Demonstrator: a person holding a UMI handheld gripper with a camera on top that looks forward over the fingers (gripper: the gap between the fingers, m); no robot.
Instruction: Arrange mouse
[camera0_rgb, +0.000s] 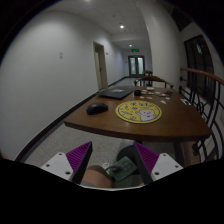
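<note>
A black mouse (96, 108) lies on the left part of a brown wooden table (160, 128), well beyond my fingers. A dark flat mouse pad (113, 92) lies farther back on the same table. My gripper (113, 160) is open and holds nothing, its purple pads (78, 157) spread wide below the table's near edge. Low between the fingers I see a skin-coloured part of a person and a grey-green thing (124, 166) that I cannot make out.
A round yellow disc with a pattern (139, 110) lies mid-table, right of the mouse. Small objects (150, 92) sit at the table's far side. A dark railing (205, 95) stands right. A corridor with white walls and doors (134, 65) runs behind.
</note>
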